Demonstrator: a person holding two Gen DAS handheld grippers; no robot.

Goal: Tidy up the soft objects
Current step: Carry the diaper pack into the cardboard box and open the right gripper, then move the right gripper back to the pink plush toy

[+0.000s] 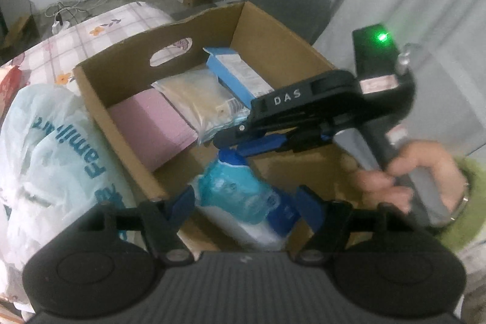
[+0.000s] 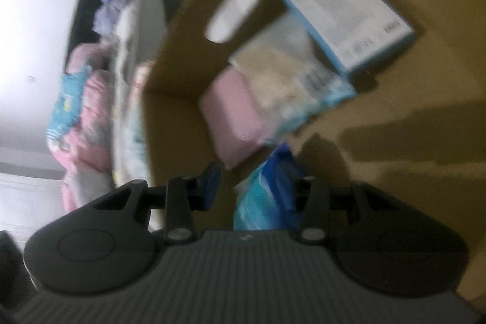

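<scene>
A: Currently, both tools carry the blue plastic-wrapped pack (image 1: 240,196) over the cardboard box (image 1: 121,72).

B: Confirmed. Left tool (image 1: 243,205) clamps its sides; right tool (image 1: 234,148) pinches its top end.

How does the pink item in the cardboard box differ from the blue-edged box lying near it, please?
The pink item is plain, unprinted and looks soft; the blue-edged box is stiff, with a pale printed label. The pink item sits in the cardboard box's left corner; the blue-edged box leans tilted against the far wall. Both are already inside.
</scene>
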